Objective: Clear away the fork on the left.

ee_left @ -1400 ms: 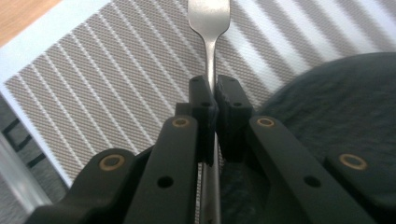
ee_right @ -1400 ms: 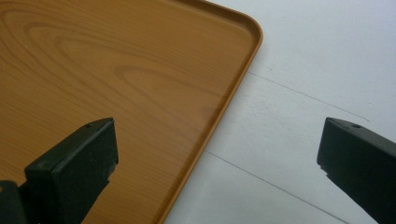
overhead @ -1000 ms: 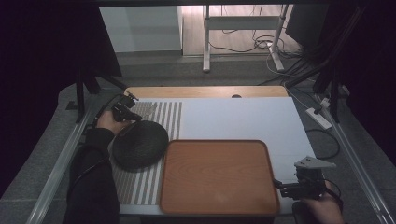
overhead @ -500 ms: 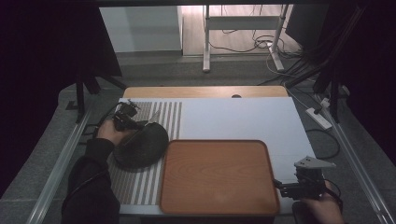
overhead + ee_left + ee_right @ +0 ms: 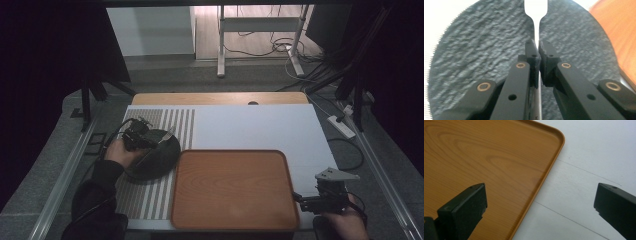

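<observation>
Left tongs (image 5: 537, 53) clamped tight, forearm angled inward; right tongs (image 5: 540, 206) spread wide, low.

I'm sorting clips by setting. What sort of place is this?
Probably a lab or studio bench set up for table-setting practice: a tray and dark plate on a white mat, black curtains around it, and cables on the floor behind.

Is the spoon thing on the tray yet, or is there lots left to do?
Not yet. The left gripper already has its jaws shut on the thin metal utensil, held over the dark round plate. The wooden tray has nothing on it, and the right gripper waits open at its corner. Most is probably left.
</observation>
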Demonstrator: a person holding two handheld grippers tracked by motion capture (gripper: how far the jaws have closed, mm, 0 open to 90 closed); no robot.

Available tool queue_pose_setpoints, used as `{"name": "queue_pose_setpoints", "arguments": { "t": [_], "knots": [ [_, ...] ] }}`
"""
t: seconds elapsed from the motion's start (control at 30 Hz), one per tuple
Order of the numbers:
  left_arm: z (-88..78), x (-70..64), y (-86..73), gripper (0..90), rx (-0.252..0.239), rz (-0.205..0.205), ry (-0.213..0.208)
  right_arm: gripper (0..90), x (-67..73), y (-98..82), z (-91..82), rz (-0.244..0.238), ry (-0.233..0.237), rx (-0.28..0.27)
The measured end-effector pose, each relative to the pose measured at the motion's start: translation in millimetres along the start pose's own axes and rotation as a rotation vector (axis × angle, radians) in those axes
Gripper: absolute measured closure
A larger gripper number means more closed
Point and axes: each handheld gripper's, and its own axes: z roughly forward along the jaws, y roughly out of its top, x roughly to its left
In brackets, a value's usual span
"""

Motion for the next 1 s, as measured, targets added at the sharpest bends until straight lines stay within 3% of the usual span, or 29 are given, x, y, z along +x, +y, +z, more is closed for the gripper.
{"name": "queue_pose_setpoints", "arguments": {
  "t": [0.43, 1.0],
  "knots": [
    [0.9, -37.7, -7.1, 85.3, 0.001, 0.013, -0.03, 0.0, 0.5, 0.0, -0.3, -0.006, 0.002, -0.005],
    [8.6, -92.5, -0.5, 85.3, 0.012, 0.014, -0.076, 0.0, 1.6, 0.2, -0.2, -0.017, 0.003, -0.003]
  ]
}}
